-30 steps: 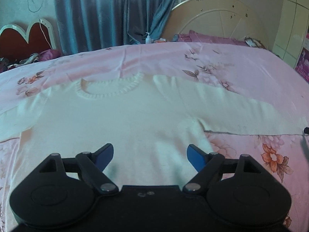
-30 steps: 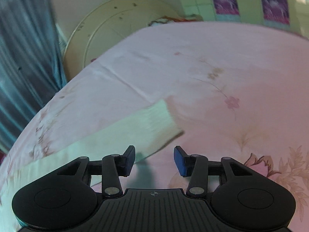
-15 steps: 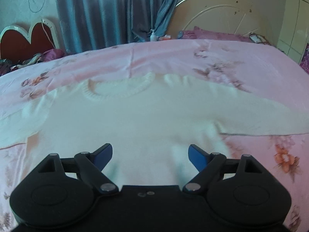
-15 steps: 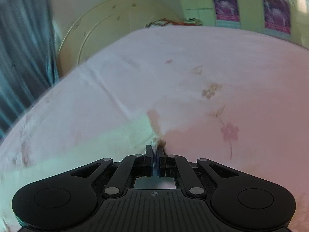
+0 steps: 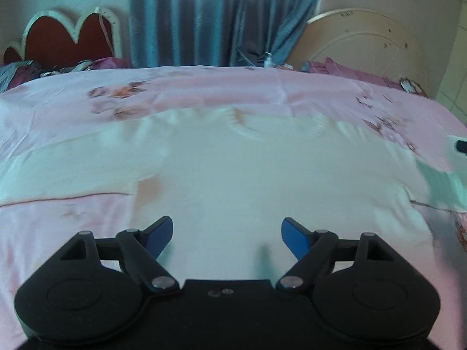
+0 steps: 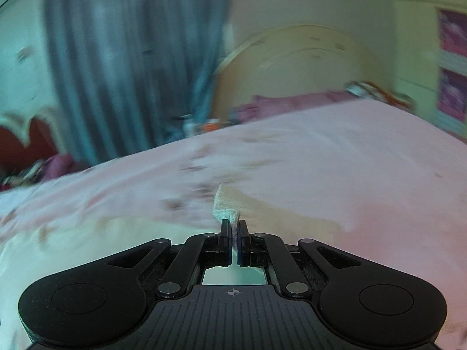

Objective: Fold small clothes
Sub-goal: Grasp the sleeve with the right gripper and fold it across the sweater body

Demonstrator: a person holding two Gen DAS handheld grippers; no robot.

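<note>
A white knit sweater [image 5: 233,175] lies flat on the pink floral bedspread [image 5: 204,87], neckline [image 5: 277,125] toward the far side. My left gripper [image 5: 227,233] is open and empty, hovering over the sweater's lower body. My right gripper [image 6: 234,227] is shut on the cuff of the sweater's right sleeve [image 6: 226,204] and holds it lifted off the bed. In the left wrist view that sleeve [image 5: 437,180] rises at the right edge, where a bit of the right gripper [image 5: 461,145] shows.
A red heart-shaped headboard [image 5: 67,38] and blue curtains [image 5: 219,17] stand behind the bed. A round cream headboard [image 5: 364,43] with purple pillows [image 5: 350,71] is at the far right. A small bottle [image 5: 268,59] sits by the curtain.
My right gripper shut on the sleeve cuff, lifted it and swung left. My left gripper stayed open and shifted left over the sweater.
</note>
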